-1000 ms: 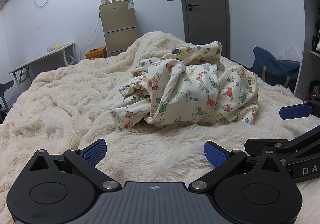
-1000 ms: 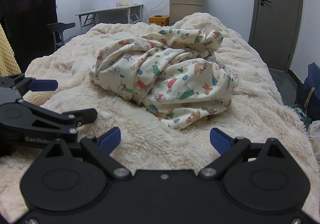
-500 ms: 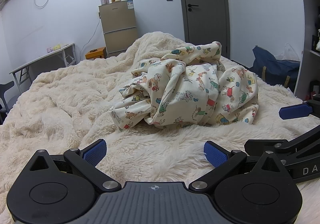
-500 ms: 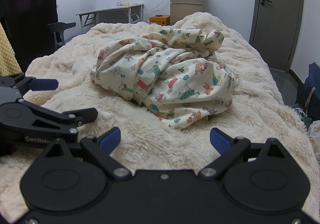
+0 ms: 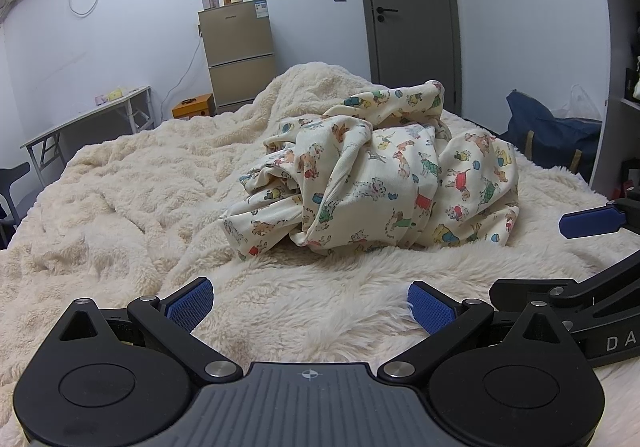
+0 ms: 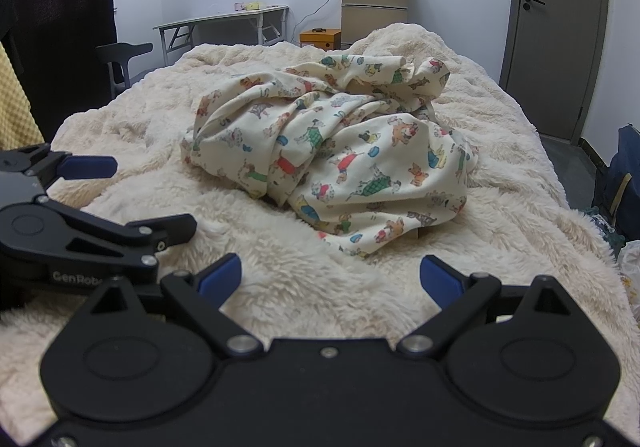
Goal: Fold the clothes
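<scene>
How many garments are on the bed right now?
1 visible: a crumpled cartoon-print garment heaped mid-bed on the fluffy blanket, ahead of both open grippers. Its folds could hide another piece.

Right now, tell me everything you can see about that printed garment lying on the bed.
The garment is cream cloth, looks like soft knit, printed all over with small cartoon dogs in red, green and blue. It lies unfolded, crumpled into a lumpy heap with deep creases and one edge sticking up at the back. It rests on the fluffy blanket near the middle of the bed. Neither gripper touches it.

Both the left gripper [image 5: 309,301] and right gripper [image 6: 331,274] are matte black, with blue ribbed jaws and silver screws.
</scene>
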### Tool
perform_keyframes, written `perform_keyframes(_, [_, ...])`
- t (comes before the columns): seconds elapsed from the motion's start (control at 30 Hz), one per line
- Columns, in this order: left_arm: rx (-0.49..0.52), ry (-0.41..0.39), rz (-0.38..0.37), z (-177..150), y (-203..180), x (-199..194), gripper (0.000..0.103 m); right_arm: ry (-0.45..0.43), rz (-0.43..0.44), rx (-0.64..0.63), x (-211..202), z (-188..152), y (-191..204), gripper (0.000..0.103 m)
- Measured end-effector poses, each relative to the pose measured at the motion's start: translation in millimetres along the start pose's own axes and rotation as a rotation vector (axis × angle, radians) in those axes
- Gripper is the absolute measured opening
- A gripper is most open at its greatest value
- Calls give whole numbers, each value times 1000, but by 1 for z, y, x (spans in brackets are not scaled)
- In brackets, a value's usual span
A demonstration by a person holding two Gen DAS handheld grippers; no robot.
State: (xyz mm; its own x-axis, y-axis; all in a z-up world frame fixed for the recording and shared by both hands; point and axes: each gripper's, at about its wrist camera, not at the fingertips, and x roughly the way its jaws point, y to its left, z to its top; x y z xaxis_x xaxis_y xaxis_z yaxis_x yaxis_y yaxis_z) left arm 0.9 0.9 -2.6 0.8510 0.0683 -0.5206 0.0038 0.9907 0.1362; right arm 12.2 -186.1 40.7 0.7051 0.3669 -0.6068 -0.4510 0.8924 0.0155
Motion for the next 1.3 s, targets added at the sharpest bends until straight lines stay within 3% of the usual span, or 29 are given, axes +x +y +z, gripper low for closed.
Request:
perform_keyframes(1.1, [-1, 3, 3, 0, -1, 2, 103, 0, 1, 0, -1, 0, 1, 96])
perform_keyframes(1.3, [-8, 12, -51, 5, 7, 6, 103, 3, 11, -1, 0, 2, -1, 96])
